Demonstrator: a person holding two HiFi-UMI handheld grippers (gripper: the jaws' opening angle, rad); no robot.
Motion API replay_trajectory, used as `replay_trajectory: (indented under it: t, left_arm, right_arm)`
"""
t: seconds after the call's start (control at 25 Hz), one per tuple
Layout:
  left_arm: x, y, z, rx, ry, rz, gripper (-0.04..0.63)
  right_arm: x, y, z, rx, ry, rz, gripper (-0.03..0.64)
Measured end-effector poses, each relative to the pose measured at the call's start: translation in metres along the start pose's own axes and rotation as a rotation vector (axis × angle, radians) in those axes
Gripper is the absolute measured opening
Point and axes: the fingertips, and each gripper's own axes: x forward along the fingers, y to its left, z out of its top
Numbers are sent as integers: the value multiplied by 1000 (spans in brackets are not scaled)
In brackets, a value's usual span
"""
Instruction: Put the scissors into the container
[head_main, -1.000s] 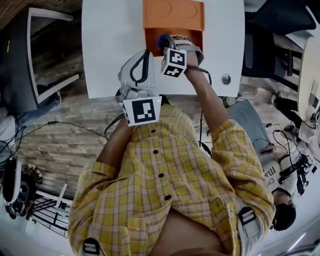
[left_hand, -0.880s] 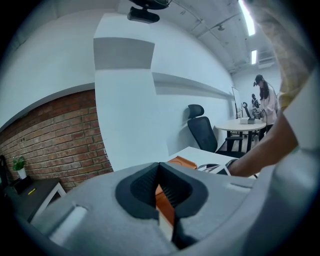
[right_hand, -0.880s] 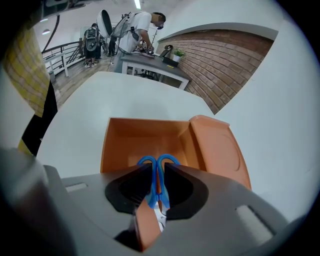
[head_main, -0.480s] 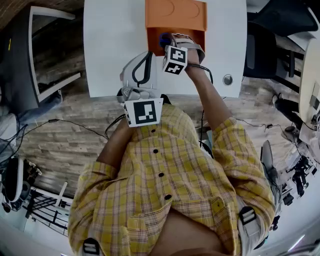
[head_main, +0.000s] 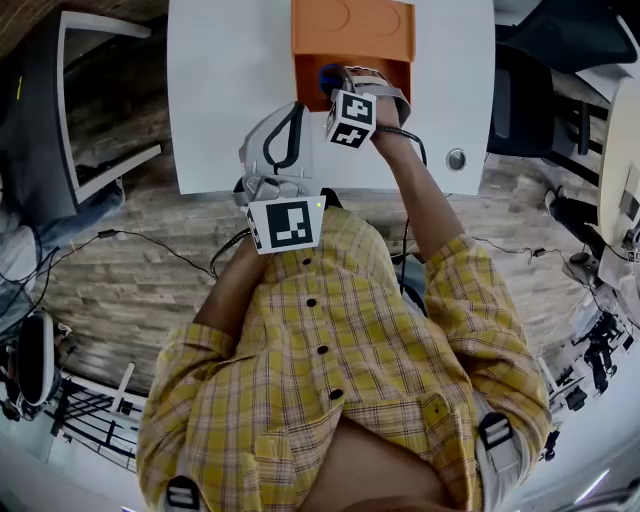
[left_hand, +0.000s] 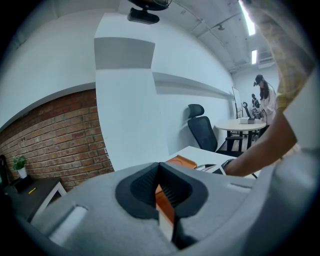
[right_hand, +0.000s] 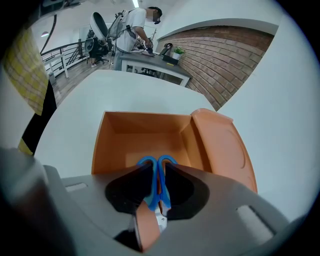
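An orange container (head_main: 350, 68) stands open at the table's far side, its lid (head_main: 352, 25) folded back behind it. Blue-handled scissors (head_main: 326, 78) hang over the container's near part. My right gripper (head_main: 335, 86) is shut on them. In the right gripper view the blue scissors (right_hand: 156, 182) stand edge-on between my right gripper's (right_hand: 156, 192) pads, above the container's (right_hand: 145, 135) bare floor. My left gripper (head_main: 291, 110) hovers at the table's near edge, left of the container, jaws together and holding nothing. In the left gripper view, part of the container (left_hand: 181, 161) shows past my left gripper (left_hand: 159, 182).
The white table (head_main: 230, 80) has a round grommet (head_main: 456, 159) near its front right corner. A black office chair (head_main: 520, 100) stands to the right, a dark side table (head_main: 80, 100) to the left. A person (right_hand: 141, 24) stands at a far desk.
Both grippers stay where they were. A person at the lower right of the head view has gone out of sight.
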Motion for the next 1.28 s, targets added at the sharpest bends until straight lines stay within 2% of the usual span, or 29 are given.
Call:
replay_trajectory:
  t: [0.16,0.44,0.68,0.88,1.28]
  left_arm:
    - [-1,1,1,22,-5,3,-3]
    - [-4,-1,-2,-5,3,-2,-3]
    - [-5,-4,-2,-3,6,-1,-3]
    - [-7,-4,-2,-1,3,4,-3]
    - [-15,-4,1,4,-10,4,-3]
  right_arm:
    - [0,-1,1,2,-1,-2,105]
    - [-7,-8,1,3,-2,-14,109]
    - [-8,-5,-1,71,-26,67,110]
    - [-13,-8,0,76,-28,76,109]
    - [-32,-13,6,113,-65,7,20]
